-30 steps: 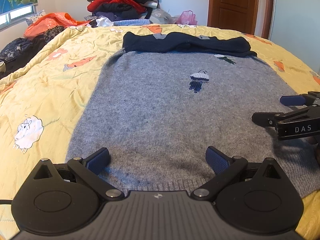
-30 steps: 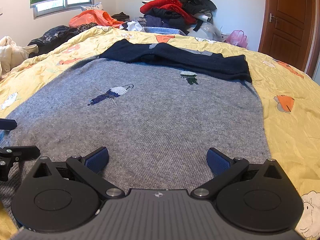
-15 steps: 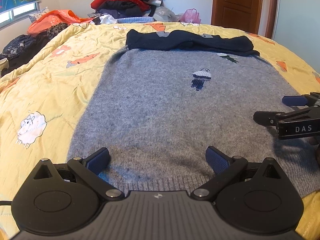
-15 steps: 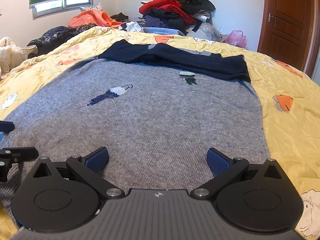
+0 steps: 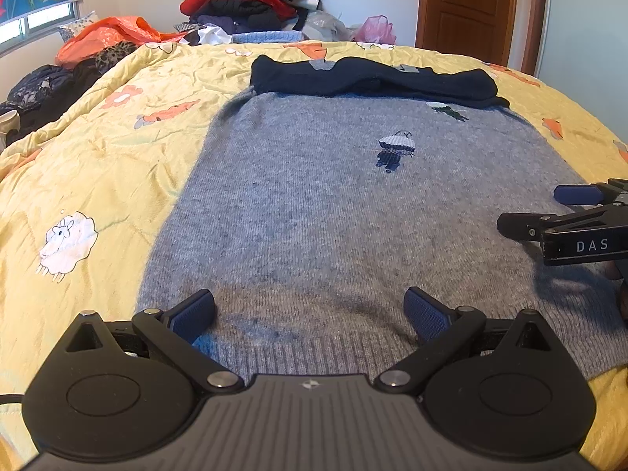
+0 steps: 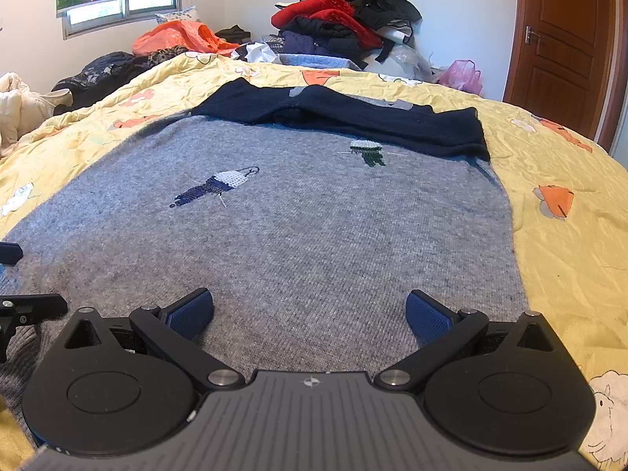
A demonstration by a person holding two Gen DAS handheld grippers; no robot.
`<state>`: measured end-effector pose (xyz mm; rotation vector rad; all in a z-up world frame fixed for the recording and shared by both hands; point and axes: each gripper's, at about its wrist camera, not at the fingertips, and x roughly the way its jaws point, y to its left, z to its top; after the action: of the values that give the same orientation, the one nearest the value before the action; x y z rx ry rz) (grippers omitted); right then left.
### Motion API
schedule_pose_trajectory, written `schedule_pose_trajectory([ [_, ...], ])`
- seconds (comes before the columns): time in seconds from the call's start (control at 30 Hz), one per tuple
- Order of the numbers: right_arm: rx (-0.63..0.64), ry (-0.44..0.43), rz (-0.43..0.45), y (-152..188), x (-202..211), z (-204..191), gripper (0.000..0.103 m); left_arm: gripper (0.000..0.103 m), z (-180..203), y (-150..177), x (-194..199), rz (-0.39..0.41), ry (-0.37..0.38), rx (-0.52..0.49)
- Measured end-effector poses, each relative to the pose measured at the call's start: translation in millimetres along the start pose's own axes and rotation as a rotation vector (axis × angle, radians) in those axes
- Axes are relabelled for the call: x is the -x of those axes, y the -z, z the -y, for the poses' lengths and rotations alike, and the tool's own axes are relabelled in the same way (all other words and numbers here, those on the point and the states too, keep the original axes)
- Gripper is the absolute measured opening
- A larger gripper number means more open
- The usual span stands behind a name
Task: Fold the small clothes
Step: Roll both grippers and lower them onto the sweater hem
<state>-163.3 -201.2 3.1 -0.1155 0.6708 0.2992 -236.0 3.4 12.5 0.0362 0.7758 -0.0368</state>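
Between the spread fingers of the left gripper (image 5: 309, 310), left wrist view, lies the ribbed hem of the grey sweater (image 5: 333, 212), flat on the yellow quilt (image 5: 98, 165); its dark sleeves (image 5: 369, 80) are folded across the far end, and the right gripper (image 5: 549, 212) hangs over the hem to the right of the fingers. Right wrist view: right gripper (image 6: 310, 312) fingers also wide apart, nothing pinched, sweater (image 6: 294, 235) spanning the gap and running ahead, left gripper (image 6: 15, 278) at the left edge.

Sweater (image 5: 314, 204): grey, navy top, embroidered birds
Quilt (image 5: 117, 165): yellow, sheep and orange prints
Pads (image 6: 426, 316): blue
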Motion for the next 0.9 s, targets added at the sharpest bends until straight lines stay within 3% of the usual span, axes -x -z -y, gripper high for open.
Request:
schedule_pose_trajectory([
  [0.1,-0.031,-0.008,-0.013,1.5,7.1,3.9,0.103,0.103,-6.8,0.6,5.4,-0.017,0.022,-0.003],
  [0.23,-0.136,-0.149,-0.043,10.1,39.7,23.2,0.103,0.103,-34.7,-0.1,17.2,-0.031,0.065,0.052],
  [0.37,-0.504,-0.336,-0.053,18.8,70.2,84.9,0.103,0.103,-78.9,-7.9,20.2,-0.055,0.180,0.207],
  [0.5,-0.808,-0.356,-0.054,28.8,75.6,144.9,0.103,0.103,-109.3,-13.4,6.7,-0.112,0.299,0.347],
  [0.73,-0.860,-0.452,-0.194,30.4,52.9,160.5,0.102,0.103,-143.4,-14.8,-0.8,-0.151,0.442,0.549],
  [0.9,-0.846,-0.377,-0.196,32.5,66.2,174.7,0.102,0.103,-167.8,-11.7,-1.9,-0.140,0.442,0.656],
])
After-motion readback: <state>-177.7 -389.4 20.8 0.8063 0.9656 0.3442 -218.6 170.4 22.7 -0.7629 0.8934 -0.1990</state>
